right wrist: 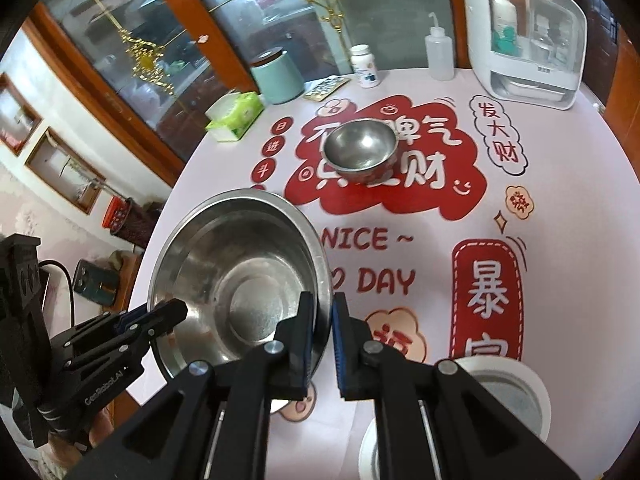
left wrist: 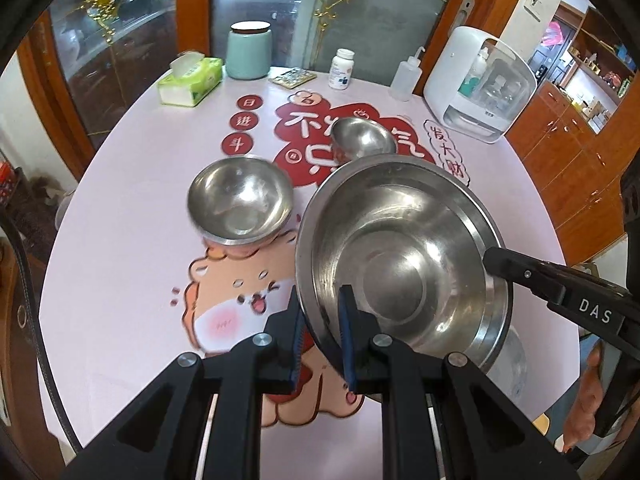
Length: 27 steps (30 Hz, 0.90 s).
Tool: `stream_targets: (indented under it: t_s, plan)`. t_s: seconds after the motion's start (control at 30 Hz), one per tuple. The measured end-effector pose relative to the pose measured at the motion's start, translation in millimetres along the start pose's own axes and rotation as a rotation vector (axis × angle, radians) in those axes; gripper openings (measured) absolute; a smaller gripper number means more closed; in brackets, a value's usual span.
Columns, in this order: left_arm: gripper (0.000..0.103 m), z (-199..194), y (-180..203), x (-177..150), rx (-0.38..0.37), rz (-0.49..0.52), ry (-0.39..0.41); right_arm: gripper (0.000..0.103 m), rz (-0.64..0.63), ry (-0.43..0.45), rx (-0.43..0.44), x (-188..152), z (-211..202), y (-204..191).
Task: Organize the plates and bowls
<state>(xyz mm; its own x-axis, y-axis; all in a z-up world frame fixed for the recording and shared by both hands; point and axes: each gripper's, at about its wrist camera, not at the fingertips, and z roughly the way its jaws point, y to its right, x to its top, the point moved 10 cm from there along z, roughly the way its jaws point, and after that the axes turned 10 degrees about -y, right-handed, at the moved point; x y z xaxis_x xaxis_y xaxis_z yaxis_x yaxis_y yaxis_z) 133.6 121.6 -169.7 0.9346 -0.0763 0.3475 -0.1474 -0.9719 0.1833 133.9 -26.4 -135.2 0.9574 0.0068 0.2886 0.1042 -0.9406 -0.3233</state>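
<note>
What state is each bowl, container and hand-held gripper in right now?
Large steel bowl: empty, tilted, held at its rim from both sides.
Medium steel bowl: empty, upright on the table.
Small steel bowl: empty, upright on the table.
Left hand-held gripper: shut on the large bowl's rim.
Right hand-held gripper: shut on the opposite rim.
Green jar: lid on.
Pill bottle: capped.

Large steel basin point(left wrist: 404, 264), empty, tilted, lifted off table, rim pinched both sides. Medium steel bowl point(left wrist: 240, 204) upright, left of it. Small steel bowl point(right wrist: 359, 148) upright, farther back, apart.
</note>
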Motion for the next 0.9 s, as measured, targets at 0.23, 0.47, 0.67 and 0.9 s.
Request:
stream_targets:
  t_s: [0.23, 0.47, 0.67, 0.9]
  plan:
    - [0.014, 7.8, -15.8, -39.7, 0.021, -0.023, -0.047, 0.009, -0.039, -0.063, 0.002, -33.6, 15.5, -13.0]
    - [0.014, 28.0, -29.6, -80.0, 0.026, -0.051, -0.108, 0.009, -0.053, -0.136, 0.003, -71.6, 43.7, -16.3]
    - [0.014, 47.2, -41.6, -104.5, 0.069, -0.056, -0.131, 0.011, -0.049, -0.223, 0.004, -108.5, 78.9, -15.9]
    - [0.014, 63.8, -58.4, -117.7, 0.07, -0.104, -0.148, 0.013, -0.063, -0.279, 0.011, -132.8, 104.9, -20.6]
